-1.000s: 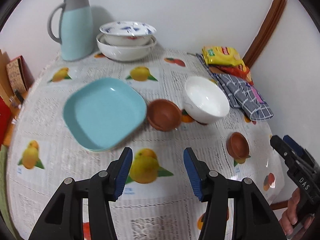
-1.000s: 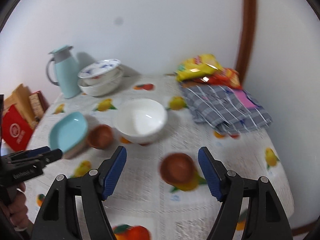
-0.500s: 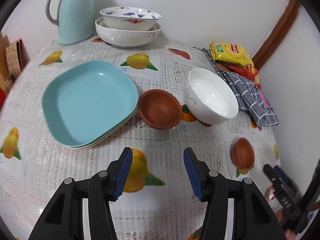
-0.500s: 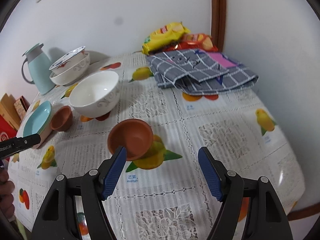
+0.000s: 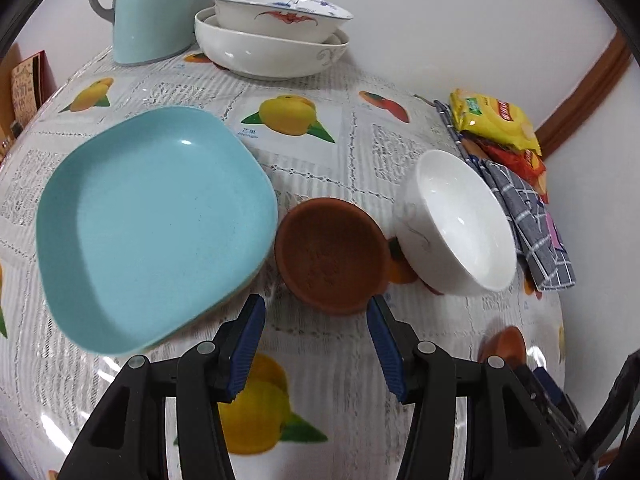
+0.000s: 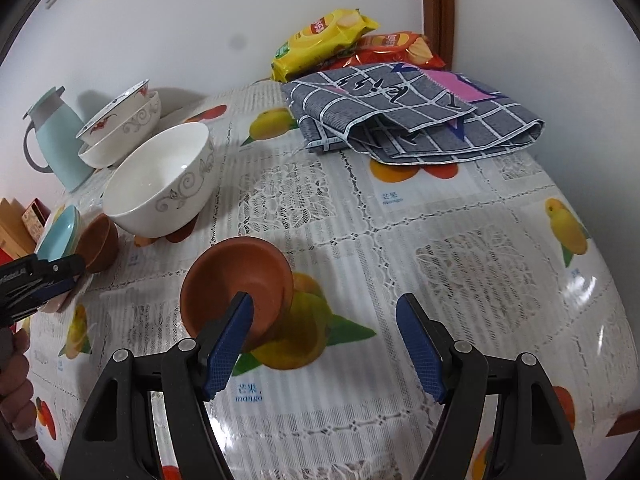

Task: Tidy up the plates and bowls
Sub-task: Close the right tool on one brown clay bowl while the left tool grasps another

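Note:
In the left wrist view a light-blue square plate (image 5: 156,224) lies left, a brown clay bowl (image 5: 332,256) beside it, and a white bowl (image 5: 460,224) to the right. My left gripper (image 5: 315,308) is open, its tips just short of that brown bowl's near rim. A second brown bowl (image 6: 236,276) sits on a printed mango in the right wrist view. My right gripper (image 6: 324,302) is open; its left finger (image 6: 228,340) overlaps that bowl's front and the right finger stands clear of it. Two nested white bowls (image 5: 276,36) sit at the back.
A pale-blue jug (image 5: 148,8) stands at the back left by the wall. A folded grey checked cloth (image 6: 416,112) and snack bags (image 6: 324,36) occupy the far right corner. The tablecloth (image 6: 440,264) drops off on the right. A hand (image 6: 16,380) shows at the left edge.
Both grippers have sunk toward the table and come closer to the brown bowls, which now look larger. Neither pair of jaws has changed its width. No dish has moved.

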